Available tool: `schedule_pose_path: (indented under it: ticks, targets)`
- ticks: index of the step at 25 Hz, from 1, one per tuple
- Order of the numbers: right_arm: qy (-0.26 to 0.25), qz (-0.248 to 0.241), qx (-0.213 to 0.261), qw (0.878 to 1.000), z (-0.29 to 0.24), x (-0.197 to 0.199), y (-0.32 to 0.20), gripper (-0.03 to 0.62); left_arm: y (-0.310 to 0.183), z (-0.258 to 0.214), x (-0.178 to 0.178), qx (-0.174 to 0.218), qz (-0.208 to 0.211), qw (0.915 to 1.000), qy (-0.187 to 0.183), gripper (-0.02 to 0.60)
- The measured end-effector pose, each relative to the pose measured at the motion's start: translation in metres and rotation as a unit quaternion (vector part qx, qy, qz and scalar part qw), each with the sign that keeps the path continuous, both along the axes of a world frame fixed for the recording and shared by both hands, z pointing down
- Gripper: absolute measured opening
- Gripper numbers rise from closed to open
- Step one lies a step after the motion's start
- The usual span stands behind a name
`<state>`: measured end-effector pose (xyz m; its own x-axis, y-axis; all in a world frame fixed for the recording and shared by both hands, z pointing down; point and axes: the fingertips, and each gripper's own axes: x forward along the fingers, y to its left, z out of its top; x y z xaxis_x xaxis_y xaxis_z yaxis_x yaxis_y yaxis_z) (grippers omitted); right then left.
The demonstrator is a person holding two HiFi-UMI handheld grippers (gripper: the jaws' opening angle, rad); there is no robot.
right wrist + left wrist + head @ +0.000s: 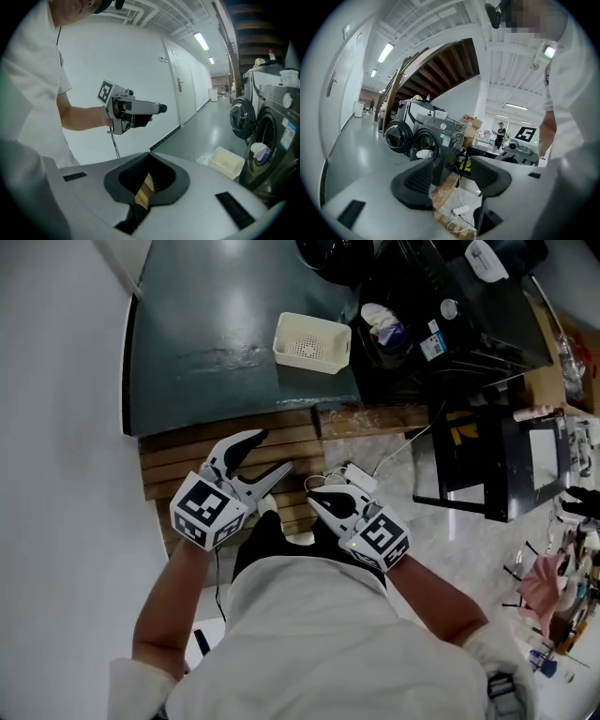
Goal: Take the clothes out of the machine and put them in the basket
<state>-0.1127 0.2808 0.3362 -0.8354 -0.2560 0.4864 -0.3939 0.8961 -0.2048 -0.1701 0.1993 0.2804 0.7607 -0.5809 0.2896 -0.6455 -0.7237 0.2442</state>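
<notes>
A dark washing machine stands at the upper right, its door opening showing white and blue clothes. Beside it on the grey floor sits an empty cream basket. My left gripper is held over the wooden pallet with its jaws open and nothing between them. My right gripper is close beside it, fingers together and empty. In the left gripper view the open gripper faces the machine and the clothes. The right gripper view shows the shut gripper, the basket and the clothes.
A slatted wooden pallet lies under both grippers. A white power strip with its cable lies on the pale floor. A black frame stands at the right. A second machine stands next to the first. A white wall runs along the left.
</notes>
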Motion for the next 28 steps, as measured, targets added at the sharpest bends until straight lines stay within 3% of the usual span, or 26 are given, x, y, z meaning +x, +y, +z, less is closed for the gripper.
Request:
schedule_pose_path:
  ticks: [6,12,19,28]
  targets:
    - [-0.001,0.033,0.023,0.999,-0.029,-0.014,-0.034,0.005,-0.033,-0.016,-0.001,0.005,0.017,0.9998,0.009,0.249]
    - [-0.011,0.043,0.034,0.998,-0.024,-0.023,-0.076,0.005,-0.075,-0.011,0.008,-0.001,0.034,0.9994,0.007,0.248]
    - [-0.016,0.060,0.025,0.998,0.014,-0.011,-0.156,0.005,-0.156,0.016,0.032,-0.014,0.051,0.9985,-0.016,0.248]
    - [-0.004,0.084,0.032,0.996,0.088,0.016,-0.271,0.005,-0.278,0.068,0.096,-0.008,0.094,0.9945,-0.044,0.249]
